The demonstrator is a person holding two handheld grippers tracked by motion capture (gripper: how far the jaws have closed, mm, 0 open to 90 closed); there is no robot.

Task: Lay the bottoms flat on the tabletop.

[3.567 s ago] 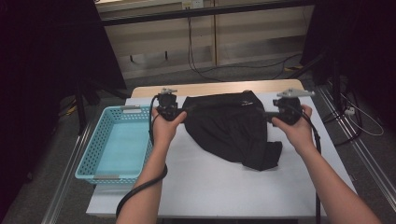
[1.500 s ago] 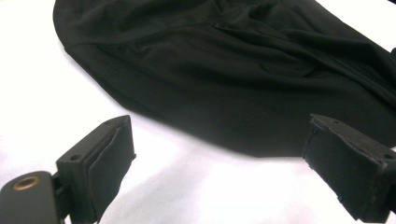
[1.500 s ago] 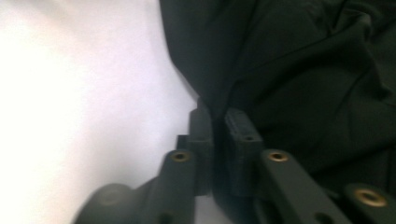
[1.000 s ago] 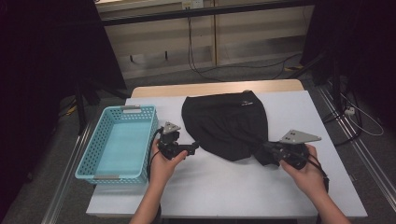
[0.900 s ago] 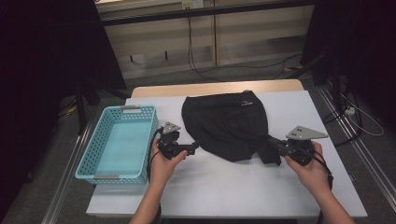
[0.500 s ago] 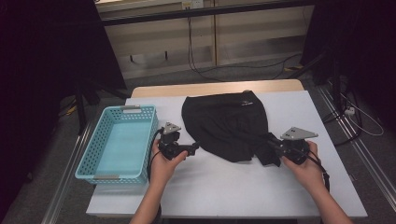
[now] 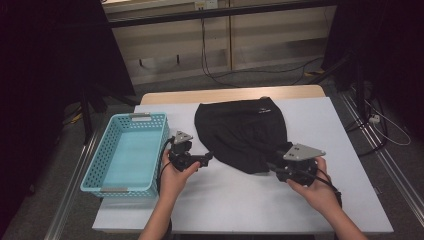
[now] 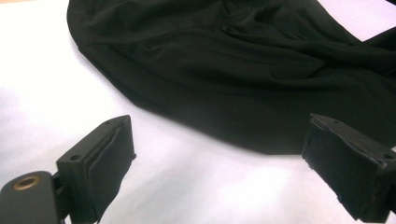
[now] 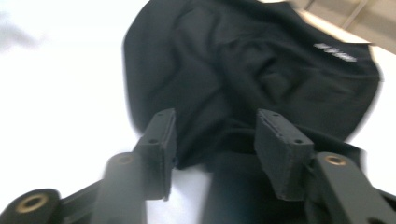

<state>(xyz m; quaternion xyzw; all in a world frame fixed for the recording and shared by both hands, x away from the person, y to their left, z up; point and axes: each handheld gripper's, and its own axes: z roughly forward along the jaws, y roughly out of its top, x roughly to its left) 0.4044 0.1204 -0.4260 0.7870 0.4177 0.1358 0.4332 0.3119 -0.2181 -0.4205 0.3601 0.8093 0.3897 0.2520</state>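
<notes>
A black garment [image 7: 240, 132] lies spread on the white table [image 7: 225, 200], a small white logo near its far edge. My left gripper [image 7: 206, 159] rests by the garment's left hem, open; in the left gripper view its jaws [image 8: 217, 154] stand wide over bare table with the cloth [image 8: 233, 70] just beyond. My right gripper [image 7: 272, 167] sits at the garment's near right corner. Its jaws have just been opening. In the right gripper view they [image 9: 215, 135] stand apart, a fold of the cloth [image 9: 261, 74] lying loose between them, the pads off it.
A turquoise plastic basket [image 7: 95, 165] stands at the table's left edge, beside my left hand. Bare white table stretches in front of the garment and to its right. Cables run over the floor beyond the table.
The right gripper's jaws have opened and let go of the garment's corner, and the right hand has shifted a little to the left. The left hand has stayed put.
</notes>
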